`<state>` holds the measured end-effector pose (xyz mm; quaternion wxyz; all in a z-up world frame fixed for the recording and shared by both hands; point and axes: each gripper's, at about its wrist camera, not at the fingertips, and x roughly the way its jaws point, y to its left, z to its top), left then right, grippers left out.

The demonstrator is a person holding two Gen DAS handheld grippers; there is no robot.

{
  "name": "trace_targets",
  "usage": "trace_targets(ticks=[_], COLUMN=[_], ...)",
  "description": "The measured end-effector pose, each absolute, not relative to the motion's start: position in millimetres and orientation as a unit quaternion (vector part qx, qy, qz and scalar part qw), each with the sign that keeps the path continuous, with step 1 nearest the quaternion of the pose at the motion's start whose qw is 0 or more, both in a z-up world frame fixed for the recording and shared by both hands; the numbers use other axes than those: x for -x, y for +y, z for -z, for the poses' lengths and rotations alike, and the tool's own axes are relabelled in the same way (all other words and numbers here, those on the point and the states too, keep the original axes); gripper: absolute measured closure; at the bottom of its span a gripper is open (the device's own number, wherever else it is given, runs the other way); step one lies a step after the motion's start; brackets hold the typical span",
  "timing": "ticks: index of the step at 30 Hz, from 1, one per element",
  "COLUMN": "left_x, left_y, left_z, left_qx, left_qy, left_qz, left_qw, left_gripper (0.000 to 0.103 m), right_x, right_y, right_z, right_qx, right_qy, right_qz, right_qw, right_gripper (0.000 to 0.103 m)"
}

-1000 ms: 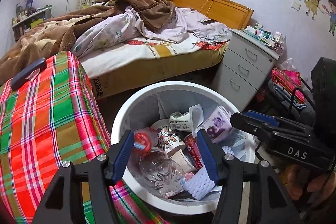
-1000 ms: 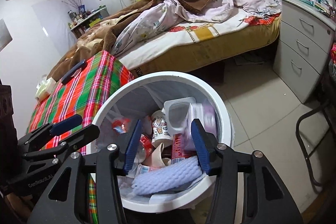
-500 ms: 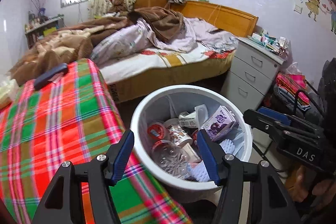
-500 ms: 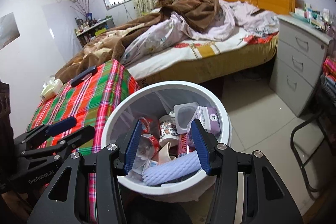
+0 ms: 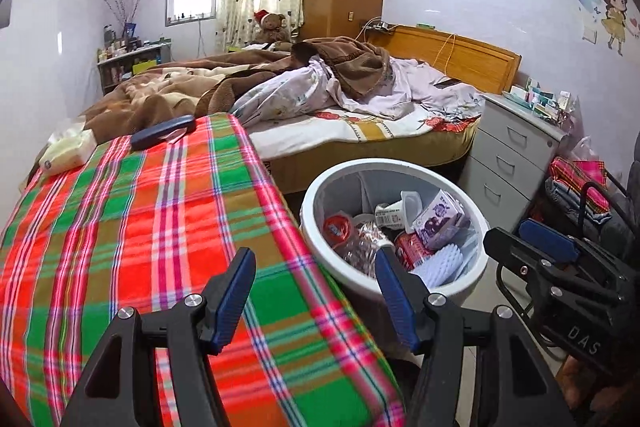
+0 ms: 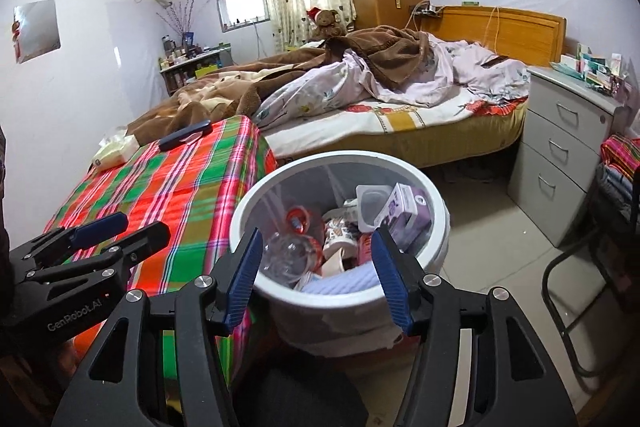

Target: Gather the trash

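**Both claws empty above a full bin**

The white trash bin (image 6: 434, 223) stands on the floor just beside the counter (image 5: 132, 227) under its red-and-green plaid cloth, and it is packed: a clear plastic bottle (image 6: 286, 253), a purple carton (image 6: 408, 211), a white cup (image 5: 402, 209), a red wrapper (image 5: 410, 247) and a ribbed white pad (image 5: 444, 263). The right claw (image 6: 316, 277) hangs directly above the near rim of the bin, tilted downward, its jaws having just been opening, with nothing between them. The left claw (image 5: 316, 295) is also open and empty, angled down over the counter's edge, so the bin lies ahead and to its right. On the far end of the counter rest a pale tissue pack (image 5: 66, 151) and a dark flat case (image 5: 162, 133), lying crosswise, well apart from both claws. If either counts as trash, the left claw looks better placed to reach it; I can't tell that they do.
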<state>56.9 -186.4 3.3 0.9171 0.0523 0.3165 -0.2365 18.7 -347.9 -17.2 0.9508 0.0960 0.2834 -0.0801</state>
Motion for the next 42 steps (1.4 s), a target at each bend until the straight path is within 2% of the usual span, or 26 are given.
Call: trace_targets(ticks=[3, 7, 42], left_x=[-44, -32, -2], left_y=[-181, -171, -151], left_z=[-4, -3, -3], left_qx=[-0.073, -0.059, -0.048], left_qy=[0.295, 0.295, 0.268], left_qz=[0.205, 0.208, 0.19], left_qw=[0.93, 0.931, 0.943], left_gripper=[0.041, 0.041, 0.041], right_x=[-10, 3, 17], right_y=[-340, -329, -314], right_z=[15, 14, 19], right_qx=[-0.087, -0.069, -0.1], right_qy=[0.264, 0.238, 0.235], right_qz=[0.081, 0.096, 0.088], right_qw=[0.957, 0.964, 0.963], right_gripper=[0.044, 0.034, 0.034])
